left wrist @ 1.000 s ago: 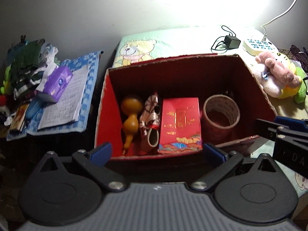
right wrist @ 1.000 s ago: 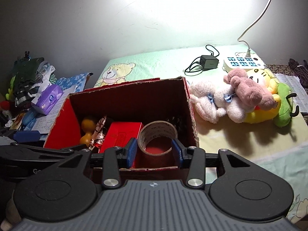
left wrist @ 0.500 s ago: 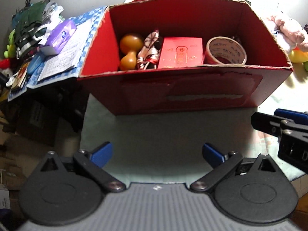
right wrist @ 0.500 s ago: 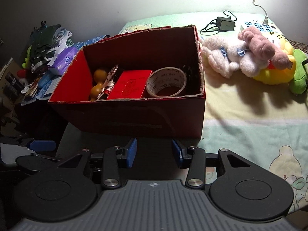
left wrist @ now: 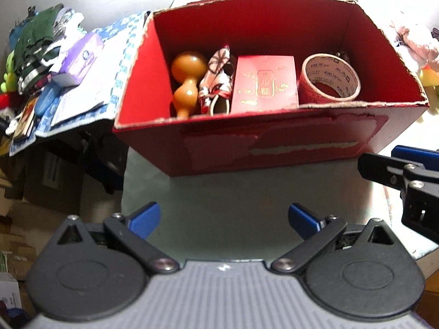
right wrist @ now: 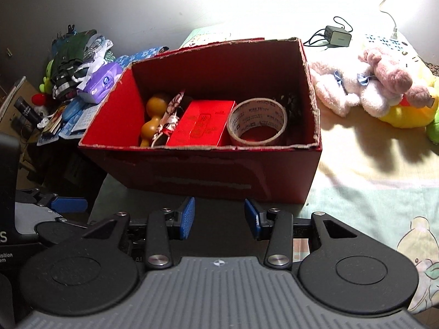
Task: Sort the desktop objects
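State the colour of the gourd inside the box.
Orange-brown gourd, glossy; it shows best in the left wrist view.

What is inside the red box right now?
The red box holds a gourd, a patterned wrapped item, a red packet box and a tape roll. The near wall hides the floor beneath them.

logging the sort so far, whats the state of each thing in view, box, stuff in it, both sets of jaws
red box: open-topped, upright on the cloth
tape roll: in the box, right end, tilted
red packet: in the box, beside the tape
gourd: in the box, left end
patterned bundle: in the box, between gourd and packet
left gripper: jaws open, empty
right gripper: jaws open, empty
plush toys: outside the box, on the cloth
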Demonstrator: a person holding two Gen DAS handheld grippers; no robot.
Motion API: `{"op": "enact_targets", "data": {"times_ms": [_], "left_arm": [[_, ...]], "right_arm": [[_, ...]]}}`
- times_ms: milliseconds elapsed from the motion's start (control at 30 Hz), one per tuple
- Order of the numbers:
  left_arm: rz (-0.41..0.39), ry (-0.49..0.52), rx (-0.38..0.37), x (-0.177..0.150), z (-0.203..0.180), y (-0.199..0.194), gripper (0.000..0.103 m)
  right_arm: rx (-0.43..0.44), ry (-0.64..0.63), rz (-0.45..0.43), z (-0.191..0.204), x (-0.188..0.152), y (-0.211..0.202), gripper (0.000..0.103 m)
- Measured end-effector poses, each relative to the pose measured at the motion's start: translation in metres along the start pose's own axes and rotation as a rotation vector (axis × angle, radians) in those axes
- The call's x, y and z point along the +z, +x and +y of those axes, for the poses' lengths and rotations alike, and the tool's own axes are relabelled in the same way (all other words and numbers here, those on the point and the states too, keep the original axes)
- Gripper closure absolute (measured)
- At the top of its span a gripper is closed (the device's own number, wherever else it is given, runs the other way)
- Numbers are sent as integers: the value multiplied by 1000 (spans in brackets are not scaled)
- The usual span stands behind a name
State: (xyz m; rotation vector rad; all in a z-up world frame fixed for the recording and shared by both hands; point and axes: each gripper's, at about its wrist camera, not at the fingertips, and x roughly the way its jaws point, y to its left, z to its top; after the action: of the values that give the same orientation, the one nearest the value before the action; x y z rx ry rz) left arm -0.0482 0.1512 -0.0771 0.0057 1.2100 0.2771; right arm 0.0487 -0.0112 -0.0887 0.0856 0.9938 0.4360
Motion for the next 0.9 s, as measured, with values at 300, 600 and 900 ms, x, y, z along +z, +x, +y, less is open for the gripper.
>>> {"op": "enact_targets", "data": {"times_ms": [300, 600, 900], "left_arm": [[-61, 62, -41, 21, 5, -13, 3], [-144, 115, -69, 50, 8, -25, 3], [-169, 144, -97, 75, 11, -18, 3]], "right_arm": [[19, 27, -41, 4, 13, -6, 59], [-9, 80, -150, 3, 31, -19, 59], [-58, 144, -174, -1, 45, -13, 59]]}}
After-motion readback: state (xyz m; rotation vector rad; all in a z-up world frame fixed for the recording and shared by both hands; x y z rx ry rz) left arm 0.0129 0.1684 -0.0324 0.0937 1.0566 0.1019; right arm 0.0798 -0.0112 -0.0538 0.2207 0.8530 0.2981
